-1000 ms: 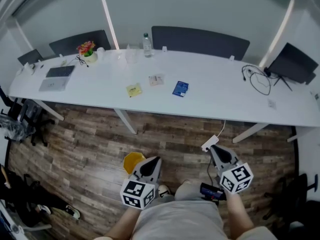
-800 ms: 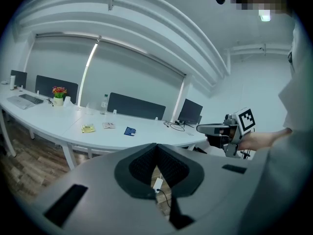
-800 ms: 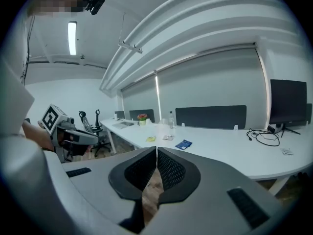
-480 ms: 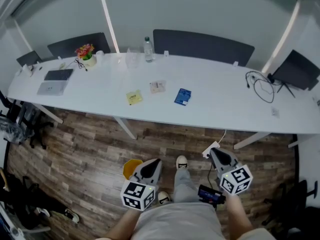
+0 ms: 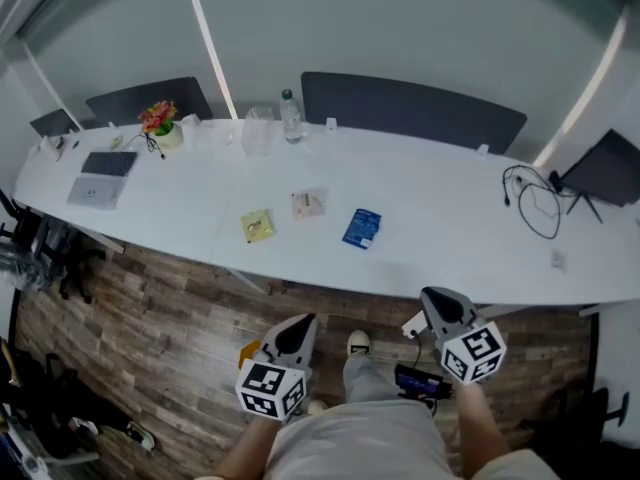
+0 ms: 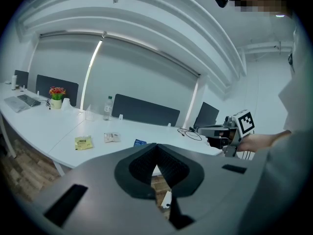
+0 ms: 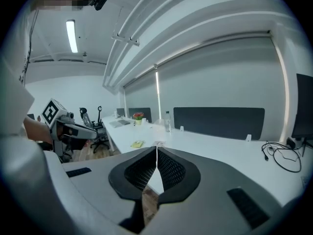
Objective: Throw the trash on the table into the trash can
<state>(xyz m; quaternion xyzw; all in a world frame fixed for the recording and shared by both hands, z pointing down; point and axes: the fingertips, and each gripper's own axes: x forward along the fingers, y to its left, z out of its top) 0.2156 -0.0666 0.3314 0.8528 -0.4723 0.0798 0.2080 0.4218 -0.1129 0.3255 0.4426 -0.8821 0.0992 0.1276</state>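
Note:
Three pieces of trash lie on the white table (image 5: 450,228): a yellow packet (image 5: 257,225), a pale wrapper (image 5: 308,204) and a blue packet (image 5: 362,227). The left gripper view shows the same yellow packet (image 6: 83,142), pale wrapper (image 6: 112,137) and blue packet (image 6: 140,142). My left gripper (image 5: 297,325) and right gripper (image 5: 436,299) hang over the wooden floor, short of the table's near edge, both shut and empty. A yellow trash can (image 5: 247,353) on the floor is mostly hidden behind the left gripper.
At the table's far left are a laptop (image 5: 97,176) and a flower pot (image 5: 160,126); a water bottle (image 5: 291,116) and a clear cup (image 5: 256,131) stand at the back. Cables (image 5: 535,200) and a monitor (image 5: 610,168) sit at the right. A power strip (image 5: 412,324) lies on the floor.
The person has walked toward the table, which now sits lower and nearer in the head view. The yellow trash can has slipped behind the left gripper. Both grippers stay shut.

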